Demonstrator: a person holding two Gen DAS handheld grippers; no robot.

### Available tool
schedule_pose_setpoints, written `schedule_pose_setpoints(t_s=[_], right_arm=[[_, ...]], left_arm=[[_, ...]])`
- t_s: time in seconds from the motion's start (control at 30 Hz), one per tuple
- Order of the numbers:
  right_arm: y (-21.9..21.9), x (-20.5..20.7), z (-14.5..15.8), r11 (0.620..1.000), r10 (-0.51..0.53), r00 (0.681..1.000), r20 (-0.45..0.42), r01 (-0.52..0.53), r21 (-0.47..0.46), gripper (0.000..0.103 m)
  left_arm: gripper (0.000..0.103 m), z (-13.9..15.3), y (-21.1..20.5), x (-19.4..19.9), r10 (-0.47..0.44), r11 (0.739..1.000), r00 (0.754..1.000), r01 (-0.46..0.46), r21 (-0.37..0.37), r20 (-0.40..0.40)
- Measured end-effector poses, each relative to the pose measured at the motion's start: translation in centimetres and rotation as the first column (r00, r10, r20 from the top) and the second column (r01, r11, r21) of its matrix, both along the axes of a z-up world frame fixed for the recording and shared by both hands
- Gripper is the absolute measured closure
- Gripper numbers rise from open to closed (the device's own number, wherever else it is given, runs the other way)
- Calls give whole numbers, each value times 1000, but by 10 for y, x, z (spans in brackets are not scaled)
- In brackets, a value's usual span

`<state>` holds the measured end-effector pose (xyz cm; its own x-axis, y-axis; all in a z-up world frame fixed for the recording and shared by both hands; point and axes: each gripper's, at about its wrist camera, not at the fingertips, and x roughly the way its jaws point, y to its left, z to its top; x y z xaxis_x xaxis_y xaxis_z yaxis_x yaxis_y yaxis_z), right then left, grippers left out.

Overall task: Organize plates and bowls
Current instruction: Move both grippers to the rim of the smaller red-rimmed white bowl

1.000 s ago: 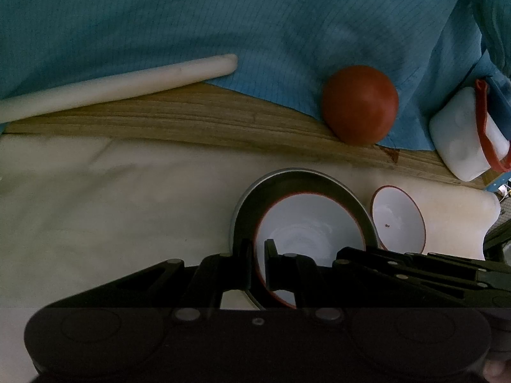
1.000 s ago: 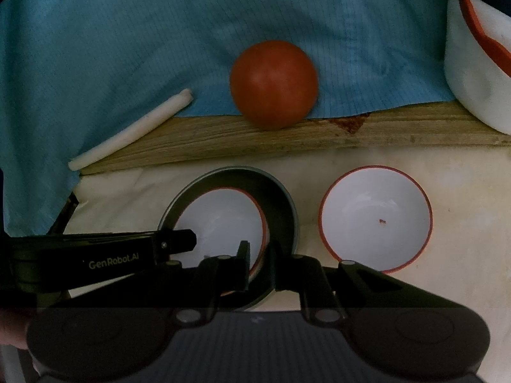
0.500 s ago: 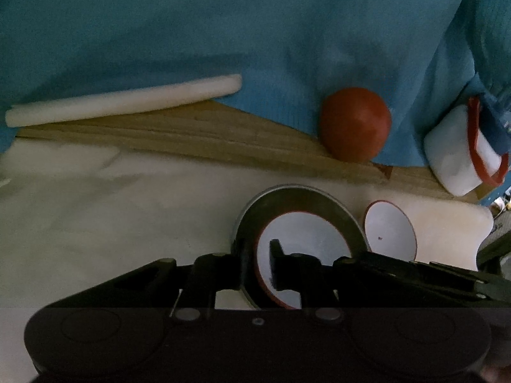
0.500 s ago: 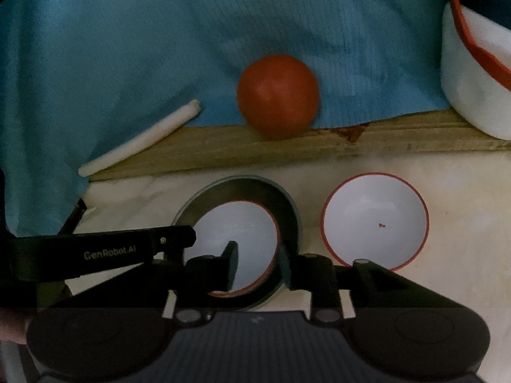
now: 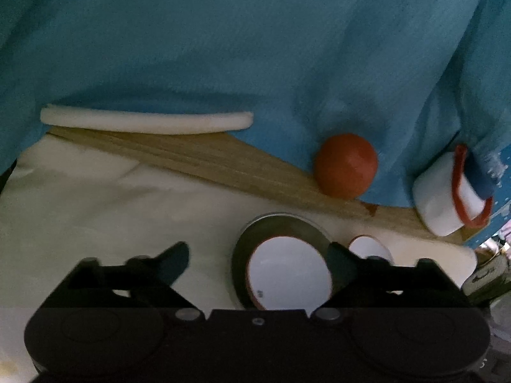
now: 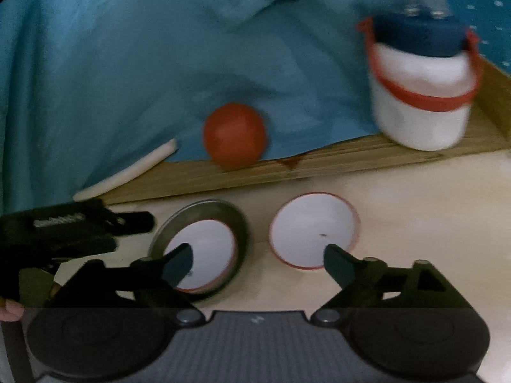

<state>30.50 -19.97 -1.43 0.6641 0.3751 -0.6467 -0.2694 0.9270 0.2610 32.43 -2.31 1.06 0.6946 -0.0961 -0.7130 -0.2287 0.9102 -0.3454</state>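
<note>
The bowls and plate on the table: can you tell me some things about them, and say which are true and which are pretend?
1. One white bowl with a red rim sits inside the dark plate. True.
2. The second white bowl is stacked in the plate too. False: it sits alone on the table, beside the plate.
3. The right claw is open and holds nothing. True.
4. The left claw is squeezing the plate's rim. False: it is wide open and has just let go.
5. The red ball lies in a bowl. False: it rests on the wooden board behind them.
</note>
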Motion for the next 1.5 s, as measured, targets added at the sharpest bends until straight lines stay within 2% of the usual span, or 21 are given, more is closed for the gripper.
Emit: schedule_pose_setpoints(t_s=[0.1, 0.3, 0.5, 0.63, 0.87, 0.97, 1.13, 1.27, 1.5], right_arm=[[-19, -6, 2, 999, -51, 999, 10, 51, 2, 0], [-51, -16, 5, 992, -118, 993, 28, 119, -31, 0], [-80, -24, 1, 982, -175, 984, 43, 178, -67, 0], [-100, -27, 0, 973, -211, 977, 42, 214, -83, 0], [-131, -25, -6, 967, -234, 972, 25, 235, -96, 0], [-138, -18, -10, 970, -222, 975, 12, 222, -102, 0], [-140, -2, -13, 978, -181, 984, 6, 180, -109, 0], [-140, 12, -15, 981, -154, 988, 11, 154, -115, 0], [-136, 36, -20, 989, -96, 995, -1, 95, -115, 0]], left_arm=[[3, 6, -10, -2, -24, 1000, 1000, 24, -11, 13], [1, 12, -40, -4, -98, 995, 995, 98, -24, 15], [1, 5, -78, -4, -168, 983, 986, 166, -76, -16], [1, -4, -101, -1, -180, 978, 983, 175, -109, -31], [1, -22, -121, 2, -74, 988, 995, 63, -141, -72], [1, -29, -123, 3, -6, 989, 996, -8, -146, -92], [1, -37, -132, 10, 49, 987, 992, -66, -144, -117], [1, -45, -136, 16, 109, 976, 985, -131, -174, -133], [1, -54, -133, 26, 221, 940, 962, -254, -228, -160]])
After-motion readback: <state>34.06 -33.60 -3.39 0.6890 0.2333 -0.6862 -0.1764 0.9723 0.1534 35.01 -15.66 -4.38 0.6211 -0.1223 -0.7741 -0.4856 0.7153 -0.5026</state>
